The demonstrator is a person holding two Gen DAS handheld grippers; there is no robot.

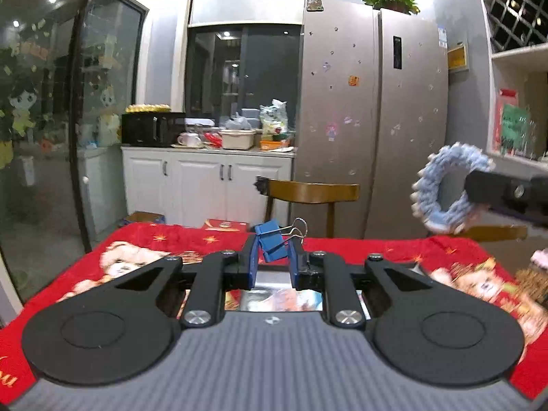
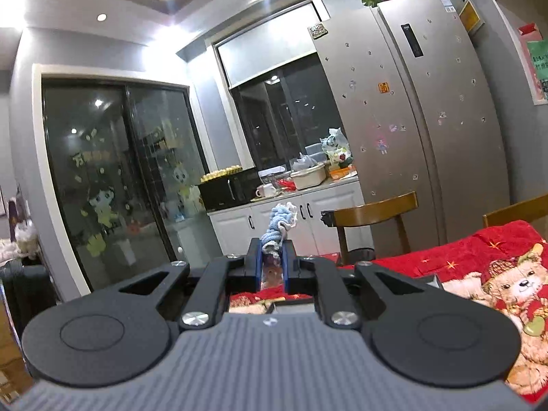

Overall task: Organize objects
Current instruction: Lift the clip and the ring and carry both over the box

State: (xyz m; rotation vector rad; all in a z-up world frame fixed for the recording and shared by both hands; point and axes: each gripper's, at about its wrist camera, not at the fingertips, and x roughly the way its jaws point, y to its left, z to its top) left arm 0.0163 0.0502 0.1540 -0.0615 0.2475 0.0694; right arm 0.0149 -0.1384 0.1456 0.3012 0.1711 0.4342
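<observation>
Through the left wrist camera I see my left gripper [image 1: 273, 251] with its jaws clamped on a blue binder clip [image 1: 273, 244], whose wire handles stick out to the right past the fingertip. The clip hangs in the air above the worktop, which is covered by a red cloth [image 1: 394, 246] printed with bears. A wooden chair [image 1: 313, 193] stands behind the worktop, and a silver fridge [image 1: 373, 120] behind that. At the right edge, my right gripper [image 1: 479, 188] comes into view holding a fluffy light-blue scrunchie [image 1: 441, 188] well above the cloth.

From the right wrist camera I see the same scrunchie [image 2: 277, 229] edge-on, pinched between the jaws of the right gripper [image 2: 273, 260], which are drawn tight together on it. It rises above the fingertips, clear of the red cloth [image 2: 462, 250] lower right. White cabinets [image 2: 308, 219] lie beyond.
</observation>
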